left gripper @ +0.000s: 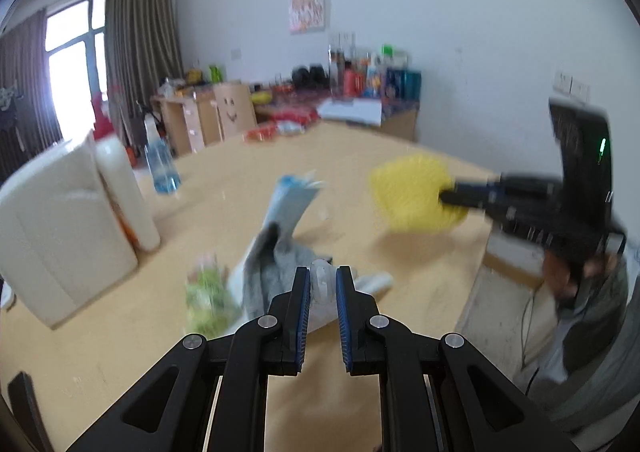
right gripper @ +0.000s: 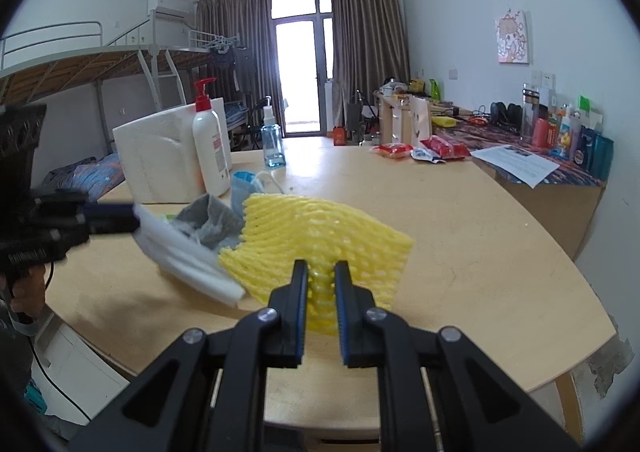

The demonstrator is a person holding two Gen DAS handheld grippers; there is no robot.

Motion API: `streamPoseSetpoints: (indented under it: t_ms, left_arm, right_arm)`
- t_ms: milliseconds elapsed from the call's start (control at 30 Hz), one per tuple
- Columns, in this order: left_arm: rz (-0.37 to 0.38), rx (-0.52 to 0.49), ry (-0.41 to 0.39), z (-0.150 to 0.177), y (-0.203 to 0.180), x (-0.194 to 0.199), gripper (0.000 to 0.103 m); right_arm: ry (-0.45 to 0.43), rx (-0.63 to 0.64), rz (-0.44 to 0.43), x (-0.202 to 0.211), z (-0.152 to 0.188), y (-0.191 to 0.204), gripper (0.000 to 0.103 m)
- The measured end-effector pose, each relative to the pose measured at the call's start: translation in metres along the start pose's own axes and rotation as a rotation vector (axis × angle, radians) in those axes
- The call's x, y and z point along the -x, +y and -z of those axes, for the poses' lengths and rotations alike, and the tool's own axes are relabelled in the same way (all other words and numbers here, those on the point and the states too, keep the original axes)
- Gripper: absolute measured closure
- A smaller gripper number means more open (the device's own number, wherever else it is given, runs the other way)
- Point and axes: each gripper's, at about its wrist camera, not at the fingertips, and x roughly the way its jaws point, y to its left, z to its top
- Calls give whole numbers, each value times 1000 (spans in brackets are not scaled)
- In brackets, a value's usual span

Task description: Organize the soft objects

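Starting at the left of the right wrist view, the left gripper (right gripper: pixel 136 217) is seen clamped on a white foam sheet (right gripper: pixel 188 258), which is held tilted just above the table (right gripper: pixel 480 236). Behind it a white tissue pack (right gripper: pixel 156 159) and a pump bottle (right gripper: pixel 210 149) stand side by side, with a clear blue spray bottle (right gripper: pixel 273 143) further back. A grey cloth (right gripper: pixel 210 221) is bunched between the foam sheet and a blue mask (right gripper: pixel 244 185). In the middle, the yellow foam net (right gripper: pixel 320 236) is gripped at its near edge by the right gripper (right gripper: pixel 321 284) and held up over the table. Red snack packs (right gripper: pixel 444 147) are seen far right.

In the blurred left wrist view, the left gripper (left gripper: pixel 323 288) is shown closed on the same white sheet (left gripper: pixel 322 284), with the cloth (left gripper: pixel 276 268) just beyond and something green (left gripper: pixel 208 300) beside it.
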Motion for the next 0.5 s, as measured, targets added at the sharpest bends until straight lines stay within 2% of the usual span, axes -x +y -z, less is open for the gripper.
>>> streamPoseSetpoints:
  t_ms: [133, 367, 500]
  left_arm:
    - [28, 21, 47, 19, 0, -12, 89]
    - [17, 21, 130, 46, -3, -27, 87]
    - [37, 31, 118, 46, -4, -23, 70]
  right_arm:
    - [-1, 5, 0, 1, 2, 3, 87]
    - [5, 11, -8, 2, 5, 7, 87]
    - [11, 7, -7, 0, 7, 7, 87]
